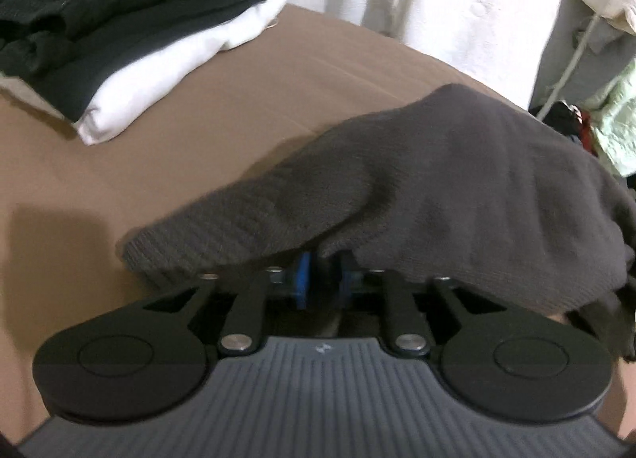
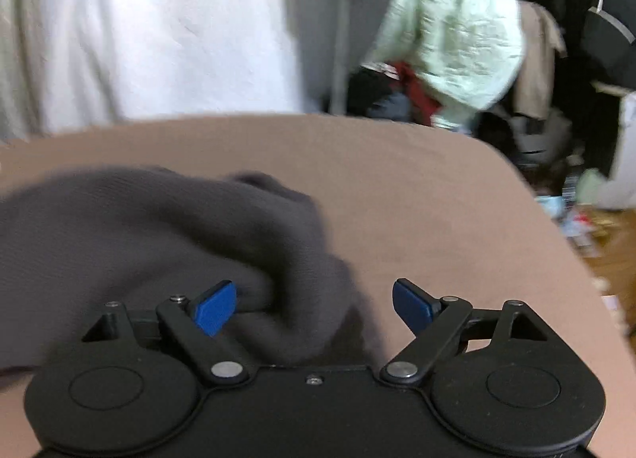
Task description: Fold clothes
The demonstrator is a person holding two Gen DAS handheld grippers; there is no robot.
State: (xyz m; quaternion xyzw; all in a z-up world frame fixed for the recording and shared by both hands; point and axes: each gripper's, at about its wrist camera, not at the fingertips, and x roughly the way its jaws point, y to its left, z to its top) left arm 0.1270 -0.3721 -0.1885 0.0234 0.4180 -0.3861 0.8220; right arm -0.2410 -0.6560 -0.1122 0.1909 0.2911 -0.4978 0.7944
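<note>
1. Left wrist view: the dark grey knit garment (image 1: 437,188) is draped over the front of the left gripper (image 1: 322,279), its ribbed hem hanging to the left above the brown tabletop (image 1: 198,148).
2. The left gripper's jaws stand nearly closed, the blue pads (image 1: 303,279) close together with a fold of the grey garment pinched between them; the cloth covers the pad tips.
3. Right wrist view: the same grey garment (image 2: 159,227) lies bunched on the tabletop (image 2: 417,196) at lower left, motion-blurred.
4. The right gripper (image 2: 314,309) has its jaws spread wide. The left blue pad (image 2: 214,309) touches the garment's edge; the right blue pad (image 2: 411,305) stands over bare tabletop. Nothing is clamped.
5. At the far left of the tabletop in the left wrist view sits a stack of folded clothes (image 1: 119,41): black items on top, a white item beneath.
6. Beyond the tabletop edge hangs white fabric (image 1: 437,1).
7. To the right of it, in the right wrist view, a pale green garment (image 2: 453,41) and dark clothing (image 2: 596,21) hang above a cluttered floor (image 2: 596,227).
</note>
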